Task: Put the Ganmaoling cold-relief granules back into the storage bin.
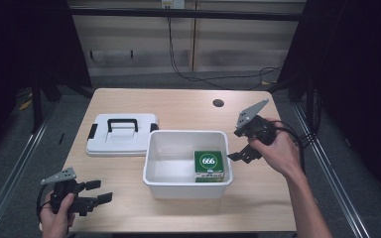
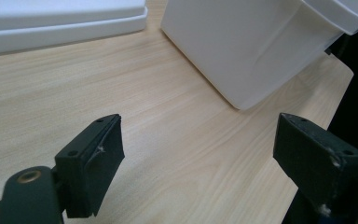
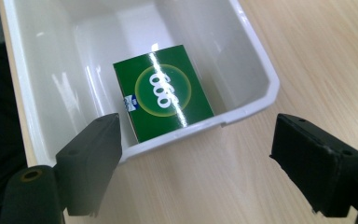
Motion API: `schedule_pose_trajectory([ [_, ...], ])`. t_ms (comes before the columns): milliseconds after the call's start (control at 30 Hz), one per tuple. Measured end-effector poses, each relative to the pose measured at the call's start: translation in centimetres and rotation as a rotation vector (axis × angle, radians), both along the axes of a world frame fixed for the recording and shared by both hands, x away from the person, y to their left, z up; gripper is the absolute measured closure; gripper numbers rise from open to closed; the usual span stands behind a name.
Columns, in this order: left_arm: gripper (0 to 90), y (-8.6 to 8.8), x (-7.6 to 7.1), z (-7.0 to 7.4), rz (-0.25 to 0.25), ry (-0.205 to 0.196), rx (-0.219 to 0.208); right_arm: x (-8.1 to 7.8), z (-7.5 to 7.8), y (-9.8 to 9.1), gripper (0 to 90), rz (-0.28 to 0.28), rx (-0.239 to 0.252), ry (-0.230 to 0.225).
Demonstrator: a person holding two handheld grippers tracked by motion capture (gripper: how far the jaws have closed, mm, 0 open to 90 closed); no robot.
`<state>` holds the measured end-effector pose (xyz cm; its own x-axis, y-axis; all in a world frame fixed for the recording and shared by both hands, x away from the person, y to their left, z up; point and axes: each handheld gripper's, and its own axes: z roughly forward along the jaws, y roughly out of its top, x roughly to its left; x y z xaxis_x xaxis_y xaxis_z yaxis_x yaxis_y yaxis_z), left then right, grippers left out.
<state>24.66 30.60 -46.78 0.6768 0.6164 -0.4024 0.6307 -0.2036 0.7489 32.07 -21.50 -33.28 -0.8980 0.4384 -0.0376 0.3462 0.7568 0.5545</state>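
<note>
A white plastic bin (image 1: pixel 151 163) stands in the middle of the wooden table, and a green box marked "666" (image 1: pixel 209 165) lies in its near right corner. My right gripper (image 1: pixel 238 144) hangs open just off the bin's right rim, nothing between its jaws; its own view looks down on the green box (image 3: pixel 163 99) and the bin's rim (image 3: pixel 261 95). My left gripper (image 1: pixel 99 191) is open and empty near the table's front left corner, aimed at the bin's outer wall (image 2: pixel 242 46).
The bin's white lid (image 1: pixel 121 141) with a black handle lies flat on the table left of the bin, seen also as the lid (image 2: pixel 60 23). A round cable hole (image 1: pixel 218 103) sits at the table's far right. Cables trail on the floor behind.
</note>
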Motion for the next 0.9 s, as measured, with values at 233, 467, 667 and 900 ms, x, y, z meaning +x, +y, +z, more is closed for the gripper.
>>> schedule_pose_trajectory([
  [233, 16.1, 0.1, 0.0, 0.0, 0.018, 0.003, 0.006, -1.0, -1.3, -2.5, 16.5, -0.079, 0.036, -0.020],
  [467, 16.1, 0.1, 0.0, 0.0, 0.018, -0.002, 0.009, -2.6, -3.0, -4.5, 16.6, -0.175, 0.073, -0.050],
  [667, 16.1, 0.1, 0.0, 0.0, 0.018, 0.001, 0.006, -3.9, -4.9, -5.7, 16.6, -0.236, 0.096, -0.056],
  [900, 16.1, 0.3, 0.0, 0.1, 0.035, -0.005, 0.010, -5.7, -7.1, -7.6, 16.7, -0.329, 0.130, -0.089],
])
